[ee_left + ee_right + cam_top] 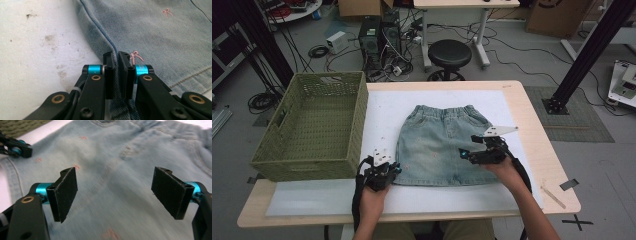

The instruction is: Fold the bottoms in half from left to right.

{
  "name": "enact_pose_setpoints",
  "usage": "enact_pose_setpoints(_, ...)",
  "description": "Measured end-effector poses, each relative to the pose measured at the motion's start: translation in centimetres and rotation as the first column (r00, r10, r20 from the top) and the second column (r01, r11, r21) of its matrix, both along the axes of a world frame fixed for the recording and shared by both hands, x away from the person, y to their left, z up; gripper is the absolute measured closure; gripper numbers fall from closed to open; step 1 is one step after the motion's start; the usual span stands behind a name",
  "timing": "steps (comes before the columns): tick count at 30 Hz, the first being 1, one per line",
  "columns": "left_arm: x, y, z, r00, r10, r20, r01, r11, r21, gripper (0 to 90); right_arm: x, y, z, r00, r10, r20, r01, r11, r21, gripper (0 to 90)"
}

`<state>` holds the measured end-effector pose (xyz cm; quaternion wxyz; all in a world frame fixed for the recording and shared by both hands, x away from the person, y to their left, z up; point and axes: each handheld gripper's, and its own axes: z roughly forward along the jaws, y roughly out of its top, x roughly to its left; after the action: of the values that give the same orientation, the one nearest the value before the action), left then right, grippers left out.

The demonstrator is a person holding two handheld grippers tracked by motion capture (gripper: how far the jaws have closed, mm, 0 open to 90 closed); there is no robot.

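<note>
Left gripper is clamped on the side seam of the denim skirt, right gripper hangs wide open above the fabric, holding nothing.

light-blue denim skirt with elastic waistband and small pink bow embroidery | spread flat, waistband toward frame top | centre of frame, on white mat

Grey floor strewn with black cables; round black stool behind the wooden table, computer towers (two, side by side), white desk, cardboard boxes, dim light.
</note>
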<state>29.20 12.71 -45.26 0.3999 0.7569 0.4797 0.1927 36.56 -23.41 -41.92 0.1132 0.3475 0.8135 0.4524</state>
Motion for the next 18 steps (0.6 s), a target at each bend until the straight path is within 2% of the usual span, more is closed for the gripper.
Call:
enact_pose_setpoints(3,-0.1,-0.1,0.0,0.9999,-0.006,0.011,0.006,0.9999,0.01,84.8,1.0,1.8,0.1,0.9993,0.028,-0.024,-0.028,0.999,-0.021,21.2)
enact_pose_setpoints(7,-0.1,-0.1,0.0,0.9999,-0.009,0.014,0.009,0.9999,0.014,85.3,2.4,4.3,0.4,0.9984,0.049,-0.027,-0.05,0.998,-0.046,21.2)
enact_pose_setpoints(14,0.0,-0.1,0.0,1.0,-0.008,0.005,0.008,1.0,0.005,85.6,4.7,7.6,1.1,0.9947,0.096,-0.036,-0.098,0.994,-0.041,21.3)
enact_pose_setpoints(18,-0.1,-0.1,0.0,0.9999,-0.01,0.011,0.009,0.9999,0.007,85.6,5.8,9.3,1.6,0.9943,0.1,-0.037,-0.101,0.994,-0.043,21.4)
